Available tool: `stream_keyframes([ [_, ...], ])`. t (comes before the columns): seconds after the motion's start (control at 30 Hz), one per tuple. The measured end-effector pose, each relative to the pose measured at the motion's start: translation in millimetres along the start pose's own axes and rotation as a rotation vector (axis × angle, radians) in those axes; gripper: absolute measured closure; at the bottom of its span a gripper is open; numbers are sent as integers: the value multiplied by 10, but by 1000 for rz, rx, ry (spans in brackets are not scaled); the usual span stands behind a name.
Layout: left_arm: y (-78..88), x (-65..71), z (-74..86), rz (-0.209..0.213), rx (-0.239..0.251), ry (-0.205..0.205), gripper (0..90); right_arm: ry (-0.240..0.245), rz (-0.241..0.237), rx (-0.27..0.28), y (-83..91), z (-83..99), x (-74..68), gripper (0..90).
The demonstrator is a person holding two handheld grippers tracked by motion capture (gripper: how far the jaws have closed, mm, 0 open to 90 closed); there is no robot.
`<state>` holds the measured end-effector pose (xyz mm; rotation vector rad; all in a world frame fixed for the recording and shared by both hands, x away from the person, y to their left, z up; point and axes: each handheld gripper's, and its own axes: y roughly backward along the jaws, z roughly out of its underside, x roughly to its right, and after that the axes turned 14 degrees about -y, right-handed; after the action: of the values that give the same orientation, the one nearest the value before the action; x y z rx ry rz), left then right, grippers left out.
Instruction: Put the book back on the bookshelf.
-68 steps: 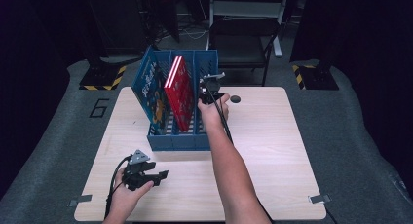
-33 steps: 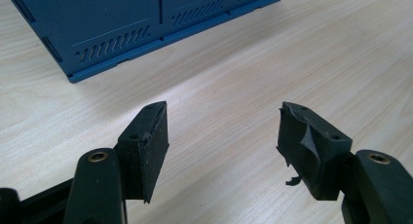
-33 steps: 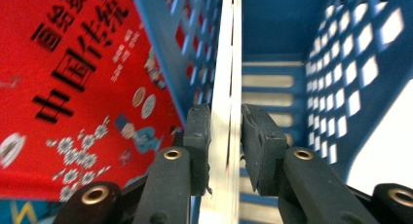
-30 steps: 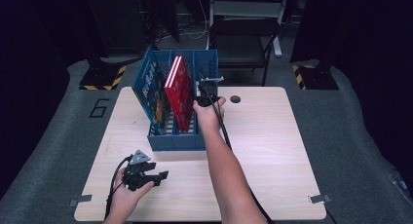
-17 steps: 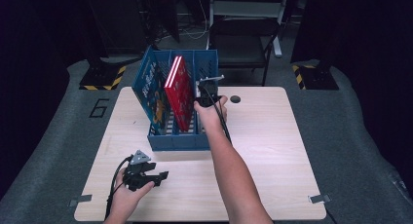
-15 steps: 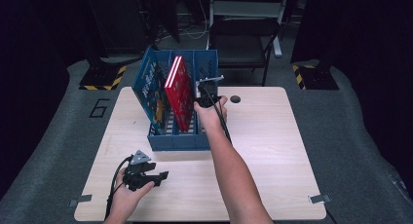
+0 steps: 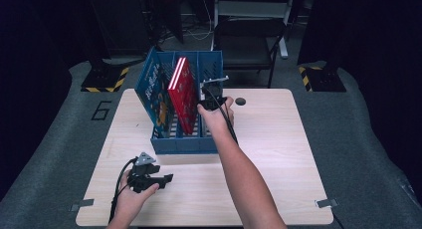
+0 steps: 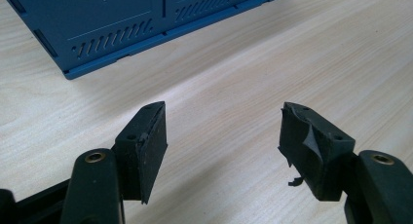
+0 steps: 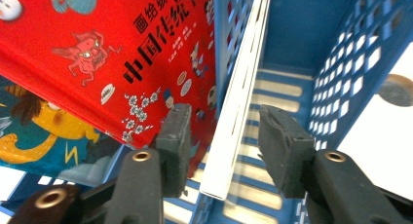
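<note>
The right hand-held gripper (image 7: 211, 92) hangs over the blue slotted plastic crate (image 7: 179, 142), which stands near the far edge of the pale wooden desk (image 7: 278, 154), a little toward its far left corner. In the right gripper view its two black jaws have just been opening and now stand partly apart, with the white edge of the crate's inner partition (image 9: 238, 107) in the gap between them; neither pad presses on it, so this hand-held gripper has hold of nothing. Just beside its one jaw leans the red hardcover picture book with black Chinese lettering (image 9: 112, 63), tilted inside the crate's middle compartment. A second blue-covered book with a yellow cartoon figure (image 7: 157, 97) stands slanted against the crate's left wall. A small dark round disc (image 7: 241, 101) lies on the desk just beyond the crate's right side.

The left hand-held gripper (image 7: 164, 178) rests low near the near left corner of the desk, well apart from the crate. In the left gripper view its jaws stand wide apart with only bare wood between them, holding nothing, and the crate's blue front wall shows farther off.
</note>
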<state>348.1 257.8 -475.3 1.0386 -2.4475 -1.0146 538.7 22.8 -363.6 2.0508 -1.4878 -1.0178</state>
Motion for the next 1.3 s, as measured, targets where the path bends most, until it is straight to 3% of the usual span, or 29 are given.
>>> stream_keyframes([
  [0.17, 4, -35, 13, -18, 15, 29, 344, 18, 10, 6, 68, -9, 29, 515],
  [0.3, 23, -55, 21, -19, 9, 11, 344, 31, 15, -1, 87, 4, 67, 511],
  [0.4, 26, -49, 30, -25, 16, 26, 344, 31, 17, 1, 93, 12, 76, 511],
  [0.47, 39, -65, 34, -23, 7, 13, 344, 34, 13, 3, 99, 13, 76, 511],
  [0.73, 57, -75, 60, -39, 8, 21, 343, 59, 4, -1, 147, 50, 48, 507],
  [1.03, 66, -90, 82, -50, 5, 19, 342, 108, -39, -8, 247, 103, 16, 499],
  [1.3, 26, -109, 93, -45, -28, 2, 342, 119, -92, -32, 344, 165, -32, 495],
])
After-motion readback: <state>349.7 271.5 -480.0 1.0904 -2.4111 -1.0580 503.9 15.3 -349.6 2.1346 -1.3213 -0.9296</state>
